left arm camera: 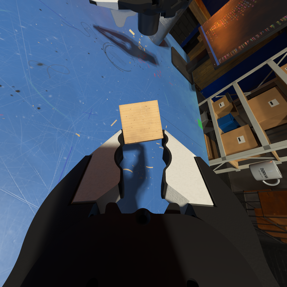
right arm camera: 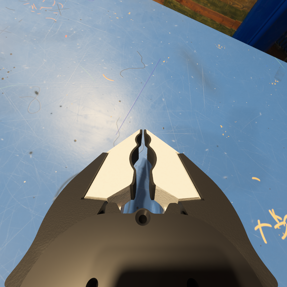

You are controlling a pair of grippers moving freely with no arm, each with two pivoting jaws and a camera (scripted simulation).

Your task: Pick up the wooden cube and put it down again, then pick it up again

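Left hand-held gripper (left arm camera: 142,136) pinches the wooden cube (left arm camera: 140,121) at its near edge between the fingertips; cube seems lifted above the blue counter (left arm camera: 54,93), its shadow just below. Right hand-held gripper (right arm camera: 142,132) pressed together, empty, away from the cube. Which pickup this is: cannot tell.

The scratched blue tabletop (left arm camera: 62,108), flecked with paint and pen marks, bears a dark flat monitor base (left arm camera: 181,65) at its edge, beyond the light wooden cube (left arm camera: 140,121).
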